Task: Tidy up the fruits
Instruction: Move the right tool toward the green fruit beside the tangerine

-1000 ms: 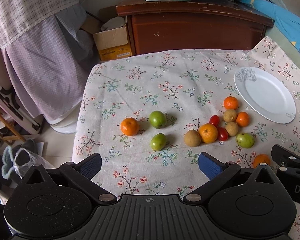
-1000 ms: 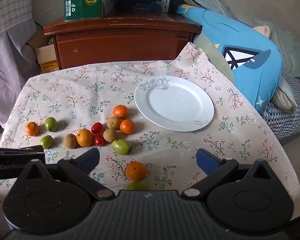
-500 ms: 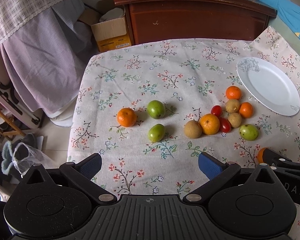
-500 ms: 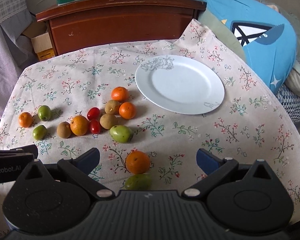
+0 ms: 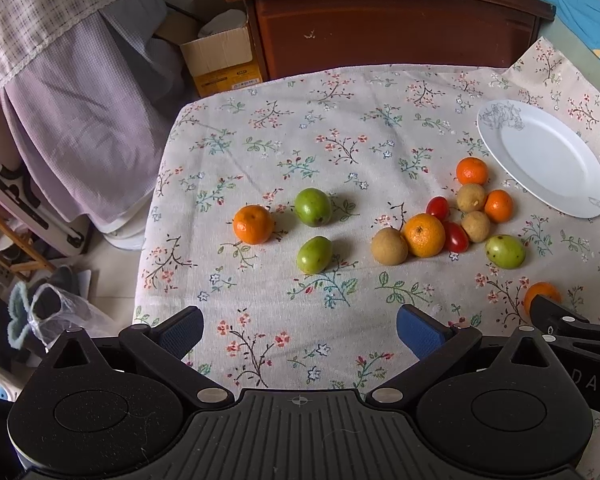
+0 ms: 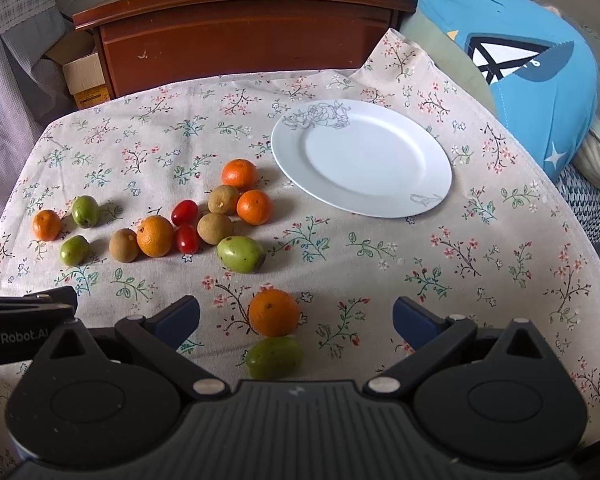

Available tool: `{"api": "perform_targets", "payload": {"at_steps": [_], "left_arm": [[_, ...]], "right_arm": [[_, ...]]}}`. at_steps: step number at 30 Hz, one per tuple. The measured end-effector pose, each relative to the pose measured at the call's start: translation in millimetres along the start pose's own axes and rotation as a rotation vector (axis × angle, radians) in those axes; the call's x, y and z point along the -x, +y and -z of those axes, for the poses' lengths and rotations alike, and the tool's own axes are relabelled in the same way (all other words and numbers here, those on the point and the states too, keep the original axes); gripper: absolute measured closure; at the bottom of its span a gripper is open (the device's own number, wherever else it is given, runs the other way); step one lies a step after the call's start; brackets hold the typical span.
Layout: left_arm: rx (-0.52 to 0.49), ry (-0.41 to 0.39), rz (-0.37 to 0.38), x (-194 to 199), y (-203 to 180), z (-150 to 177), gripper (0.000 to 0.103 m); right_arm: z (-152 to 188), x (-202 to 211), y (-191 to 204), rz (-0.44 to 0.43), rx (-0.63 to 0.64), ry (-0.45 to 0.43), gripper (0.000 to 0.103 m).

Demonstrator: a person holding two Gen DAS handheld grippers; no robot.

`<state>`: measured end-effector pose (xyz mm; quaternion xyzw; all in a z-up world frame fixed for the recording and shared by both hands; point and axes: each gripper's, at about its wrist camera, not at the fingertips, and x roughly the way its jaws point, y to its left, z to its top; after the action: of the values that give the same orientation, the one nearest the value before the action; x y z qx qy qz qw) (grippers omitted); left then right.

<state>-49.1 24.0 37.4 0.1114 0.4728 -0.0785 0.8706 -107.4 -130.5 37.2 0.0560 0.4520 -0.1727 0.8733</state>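
Small fruits lie loose on a flowered tablecloth [image 5: 340, 140]: oranges, green fruits, brown round fruits and red cherry tomatoes. A white plate [image 6: 362, 156] [image 5: 540, 156] sits empty right of the main cluster [image 6: 204, 224]. My left gripper [image 5: 300, 330] is open above the cloth, short of an orange [image 5: 253, 224] and two green fruits [image 5: 314, 254]. My right gripper [image 6: 296, 316] is open, with an orange [image 6: 274, 312] and a green fruit [image 6: 274, 356] lying on the cloth between its fingers, untouched.
A brown wooden cabinet [image 6: 244, 32] stands behind the table with boxes on top. A blue cushion [image 6: 532, 68] lies at the right. A cardboard box [image 5: 220, 60] and hanging cloth [image 5: 72, 92] are left of the table, with clutter on the floor.
Both grippers have moved forward and lower toward the table; the fruits look bigger and nearer. The orange and green fruit now lie further in between the right fingers. No fruit has moved.
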Motion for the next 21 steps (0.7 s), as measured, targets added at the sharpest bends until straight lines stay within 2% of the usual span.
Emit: {"api": "perform_targets", "payload": {"at_steps": [21], "left_arm": [[-0.015, 0.007, -0.018, -2.7, -1.6, 4.0, 0.000]], "right_arm": [[1.2, -3.2, 2.0, 0.014, 0.021, 0.005, 0.001]]}}
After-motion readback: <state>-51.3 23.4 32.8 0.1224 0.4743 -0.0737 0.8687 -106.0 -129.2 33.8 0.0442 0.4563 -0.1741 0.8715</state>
